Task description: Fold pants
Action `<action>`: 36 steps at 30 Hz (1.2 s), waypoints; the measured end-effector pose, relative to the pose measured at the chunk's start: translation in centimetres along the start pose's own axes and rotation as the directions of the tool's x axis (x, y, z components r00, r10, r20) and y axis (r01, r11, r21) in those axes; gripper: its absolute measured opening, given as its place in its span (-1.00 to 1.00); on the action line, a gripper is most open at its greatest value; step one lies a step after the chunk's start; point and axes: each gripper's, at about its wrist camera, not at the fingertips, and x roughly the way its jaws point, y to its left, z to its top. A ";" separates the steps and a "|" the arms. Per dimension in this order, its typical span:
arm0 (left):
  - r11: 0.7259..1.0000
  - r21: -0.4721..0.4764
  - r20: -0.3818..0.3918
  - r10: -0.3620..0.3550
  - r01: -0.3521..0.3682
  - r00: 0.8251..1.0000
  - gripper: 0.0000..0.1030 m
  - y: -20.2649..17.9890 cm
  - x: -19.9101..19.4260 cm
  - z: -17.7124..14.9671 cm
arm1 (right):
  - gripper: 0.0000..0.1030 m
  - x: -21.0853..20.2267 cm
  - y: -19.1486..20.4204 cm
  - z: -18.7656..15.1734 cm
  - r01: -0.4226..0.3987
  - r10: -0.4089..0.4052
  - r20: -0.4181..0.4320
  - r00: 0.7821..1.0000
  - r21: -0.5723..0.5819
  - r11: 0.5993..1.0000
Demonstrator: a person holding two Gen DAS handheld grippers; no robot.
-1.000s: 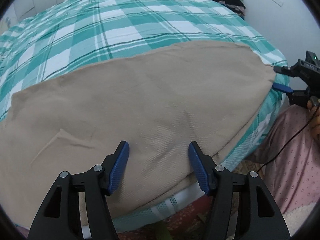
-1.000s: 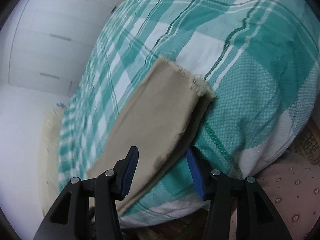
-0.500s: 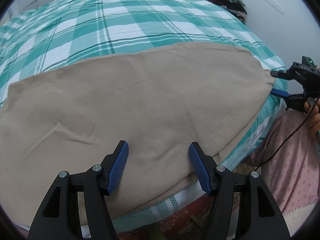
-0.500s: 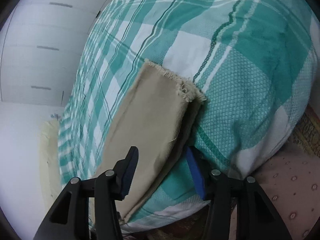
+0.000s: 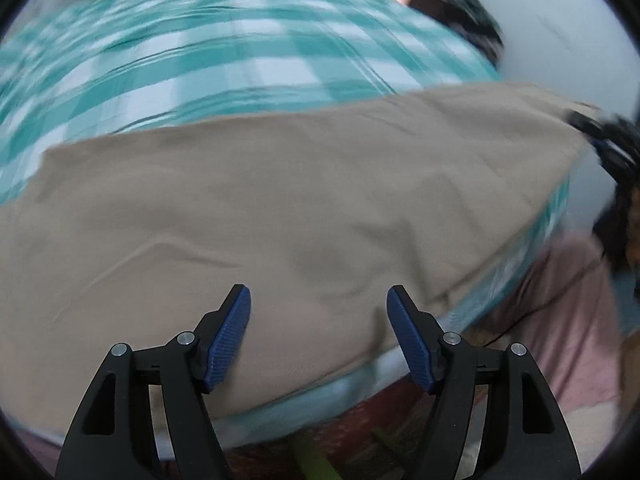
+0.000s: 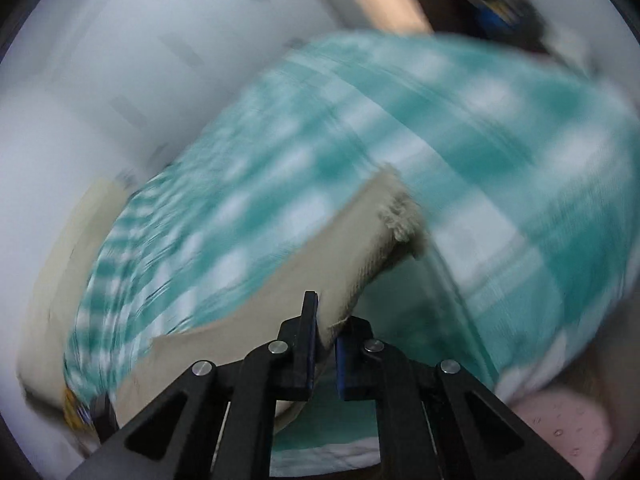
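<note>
The tan pants (image 5: 280,200) lie folded lengthwise across the near edge of the bed. My left gripper (image 5: 318,332) is open and empty, with both blue pads above the near edge of the cloth. My right gripper (image 6: 323,344) is shut on the near edge of the pants' leg end (image 6: 360,248) and lifts it off the bed; the frayed hem (image 6: 400,216) sticks up beyond the fingers. In the left wrist view the right gripper (image 5: 608,140) is a dark blur at the cloth's right tip.
A teal and white plaid bedspread (image 5: 240,40) covers the bed. The person's pink clothing (image 5: 560,312) is at the right of the bed. White wardrobe doors (image 6: 120,60) stand behind. Dark clutter (image 5: 460,12) sits at the far corner.
My right gripper has shut on the leg end of the pants and raised it. Both views are now blurred by motion. My left gripper stays open over the cloth.
</note>
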 end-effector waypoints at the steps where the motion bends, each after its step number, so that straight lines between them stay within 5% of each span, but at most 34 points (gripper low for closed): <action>1: 0.999 -0.051 0.019 0.005 -0.004 1.000 0.42 1.9 -1.2 0.0 | -0.85 -1.2 2.7 0.4 -0.020 0.022 0.025 0.999 -0.083 0.996; 5: 0.967 -0.245 0.100 0.091 -0.064 0.991 0.42 9.8 -6.0 -0.8 | -0.85 -4.3 14.5 -0.2 -0.147 0.178 0.042 0.983 -0.398 0.906; 8: 0.925 -0.366 0.147 0.169 -0.105 0.975 0.43 14.7 -9.2 -2.4 | -0.82 -3.8 22.7 -2.9 -0.333 0.343 -0.085 0.936 -0.539 0.774; 10: 0.892 -0.435 0.165 0.214 -0.124 0.963 0.43 17.2 -10.7 -3.6 | -0.69 -1.8 27.4 -5.9 -0.521 0.452 -0.267 0.851 -0.535 0.665; 12: 0.845 -0.516 0.170 0.263 -0.141 0.950 0.43 20.1 -12.1 -5.0 | -0.14 0.0 29.8 -8.0 -0.638 0.513 -0.379 0.770 -0.482 0.601; 13: 0.824 -0.547 0.172 0.281 -0.146 0.944 0.43 21.1 -12.7 -5.6 | -0.14 0.5 30.3 -8.8 -0.665 0.529 -0.402 0.747 -0.470 0.580; 16: 0.766 -0.627 0.186 0.325 -0.143 0.927 0.43 23.5 -14.5 -8.0 | -0.15 1.7 29.5 -8.9 -0.626 0.505 -0.369 0.780 -0.475 0.619; 20: 0.722 -0.680 0.190 0.343 -0.129 0.920 0.44 25.2 -14.8 -9.5 | -0.37 6.7 25.4 -9.6 -0.420 0.287 -0.315 0.905 -0.545 0.725; 21: 0.723 -0.681 0.190 0.329 -0.117 0.925 0.44 25.0 -14.2 -9.4 | -0.48 8.1 24.8 -9.8 -0.391 0.243 -0.325 0.914 -0.549 0.738; 23: 0.742 -0.664 0.190 0.293 -0.097 0.937 0.44 24.2 -13.3 -8.8 | -0.50 12.1 22.7 -11.9 -0.358 0.155 -0.386 0.909 -0.536 0.764; 26: 0.833 -0.545 0.196 0.232 -0.091 0.953 0.48 20.1 -10.8 -6.1 | -0.51 16.3 21.0 -17.9 -0.352 0.047 -0.495 0.868 -0.544 0.762; 30: 0.926 -0.347 0.188 0.227 -0.151 0.956 0.67 14.4 -7.1 -2.9 | -0.51 15.8 20.9 -20.1 -0.292 0.028 -0.404 0.914 -0.609 0.737; 32: 0.938 -0.290 0.146 0.240 -0.190 0.960 0.67 12.8 -4.7 -1.8 | -0.52 15.9 20.5 -19.8 -0.309 0.045 -0.418 0.907 -0.591 0.745; 36: 0.912 -0.267 -0.025 0.317 -0.312 0.948 0.54 12.0 -0.2 -2.5 | -0.54 15.5 20.1 -19.8 -0.327 0.077 -0.419 0.905 -0.567 0.756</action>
